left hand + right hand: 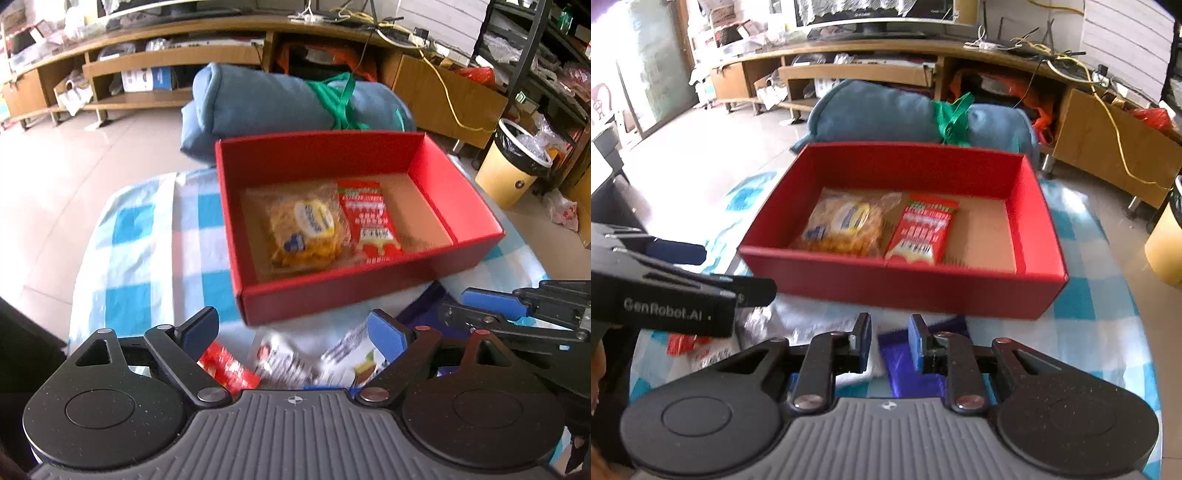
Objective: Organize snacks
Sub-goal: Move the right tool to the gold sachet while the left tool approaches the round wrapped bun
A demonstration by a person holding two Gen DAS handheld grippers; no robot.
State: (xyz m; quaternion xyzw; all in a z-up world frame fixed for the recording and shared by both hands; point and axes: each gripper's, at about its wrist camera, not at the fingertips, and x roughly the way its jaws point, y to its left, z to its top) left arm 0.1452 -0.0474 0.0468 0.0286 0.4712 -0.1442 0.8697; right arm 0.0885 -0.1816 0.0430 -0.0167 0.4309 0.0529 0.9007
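One red box (369, 295), two snack packets (306, 229) inside

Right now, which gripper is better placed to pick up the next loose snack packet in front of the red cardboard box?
Probably left: the left gripper is wide open over loose packets; the right gripper is nearly closed above a purple wrapper.

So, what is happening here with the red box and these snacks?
A person is sorting snacks with two hand-held tongs. The red box on the checked cloth already holds a yellow snack bag and a red packet. More loose packets lie in front of it. The left tongs hang open above them. The right tongs are nearly closed but grip nothing, just over a purple wrapper.
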